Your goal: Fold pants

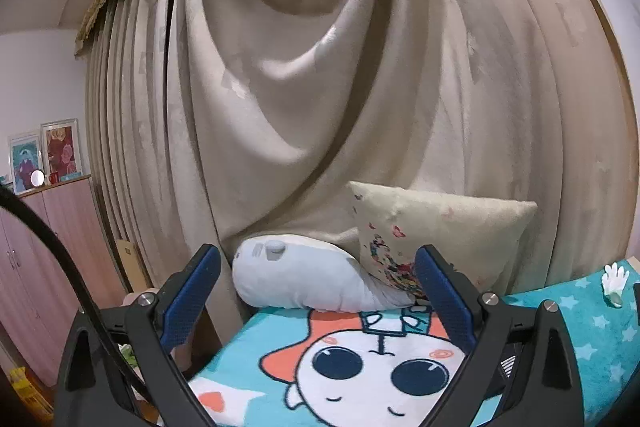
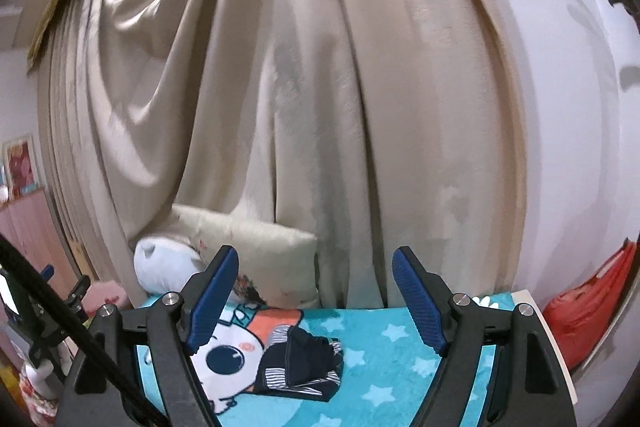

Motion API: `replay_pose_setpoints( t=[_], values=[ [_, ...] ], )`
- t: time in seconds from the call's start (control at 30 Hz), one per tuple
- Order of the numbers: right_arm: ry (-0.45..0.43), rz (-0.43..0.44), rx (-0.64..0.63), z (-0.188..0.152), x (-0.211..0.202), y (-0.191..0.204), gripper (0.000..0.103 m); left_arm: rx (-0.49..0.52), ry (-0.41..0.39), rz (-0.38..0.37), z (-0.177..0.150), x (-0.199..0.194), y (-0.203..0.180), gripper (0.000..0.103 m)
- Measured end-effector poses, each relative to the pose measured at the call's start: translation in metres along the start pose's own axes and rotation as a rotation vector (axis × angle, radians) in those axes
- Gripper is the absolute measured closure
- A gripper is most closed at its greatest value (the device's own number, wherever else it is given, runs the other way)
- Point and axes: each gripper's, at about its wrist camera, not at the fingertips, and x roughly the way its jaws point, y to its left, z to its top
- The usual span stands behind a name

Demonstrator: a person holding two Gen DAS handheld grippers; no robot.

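Beige curtains [image 1: 320, 87] are drawn behind a bed; framed pictures [image 1: 44, 151] are propped on a pinkish wardrobe [image 1: 48, 247].

Fleecy matt blanket [image 2: 400, 359], faintly sheeny woven curtain [image 1: 360, 87], dark cloth pants [image 2: 300, 363], ribbed jaws.

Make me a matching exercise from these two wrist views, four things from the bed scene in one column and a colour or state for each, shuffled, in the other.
Things:
1. small dark folded pants with striped trim
2. fleece cartoon blanket
3. square embroidered cushion
4. right gripper

States:
A. open, holding nothing
B. cream, propped against the curtain
C. turquoise with pale stars
D. lying bunched on the blanket

Pairs: 1-D, 2-C, 3-B, 4-A
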Motion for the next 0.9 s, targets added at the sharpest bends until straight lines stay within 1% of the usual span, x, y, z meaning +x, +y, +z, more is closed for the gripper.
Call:
replay_pose_setpoints(
  t=[0.07,0.13,0.23,0.3,0.37,0.43,0.5,0.53,0.6,0.7,0.73,0.8,0.83,0.9],
  values=[
    [0.006,-0.014,0.006,0.015,-0.010,-0.006,0.020,0.002,0.004,0.005,0.013,-0.005,0.013,0.006],
    [0.007,-0.001,0.024,0.031,-0.021,-0.011,0.020,0.005,-0.018,0.043,0.032,-0.013,0.030,0.006],
    [-0.024,0.001,0.058,0.059,-0.047,-0.021,0.020,-0.035,-0.038,0.086,0.060,-0.024,0.060,0.006],
    [-0.054,-0.034,0.058,0.079,-0.067,-0.025,0.019,-0.065,-0.034,0.093,0.077,-0.030,0.080,0.006],
    [-0.060,-0.065,0.035,0.090,-0.079,-0.025,0.015,-0.077,-0.028,0.104,0.091,-0.035,0.098,0.003],
    [-0.043,-0.107,0.002,0.090,-0.082,-0.022,0.015,-0.076,-0.050,0.129,0.092,-0.039,0.105,0.002],
    [-0.013,-0.135,-0.022,0.079,-0.076,-0.020,0.015,-0.074,-0.068,0.135,0.084,-0.040,0.105,0.000],
    [0.010,-0.132,-0.034,0.072,-0.069,-0.019,0.015,-0.073,-0.071,0.120,0.076,-0.038,0.103,0.000],
    [0.062,-0.117,-0.045,0.052,-0.049,-0.018,0.015,-0.059,-0.051,0.094,0.060,-0.032,0.092,0.000],
    [0.189,-0.083,-0.057,0.007,-0.006,-0.013,0.015,0.008,-0.008,0.049,0.026,-0.016,0.059,0.000],
    [0.236,-0.065,-0.063,-0.012,0.012,-0.010,0.015,0.025,0.000,0.035,0.016,-0.011,0.049,0.000],
    [0.306,-0.031,-0.070,-0.045,0.041,-0.004,0.015,0.058,0.023,0.007,-0.007,0.001,0.026,0.000],
    [0.346,-0.011,-0.069,-0.067,0.059,-0.001,0.015,0.065,0.037,-0.016,-0.020,0.007,0.013,0.000],
    [0.398,0.020,-0.049,-0.102,0.085,0.001,0.015,0.053,0.077,-0.075,-0.043,0.020,-0.009,0.000]
  ],
)
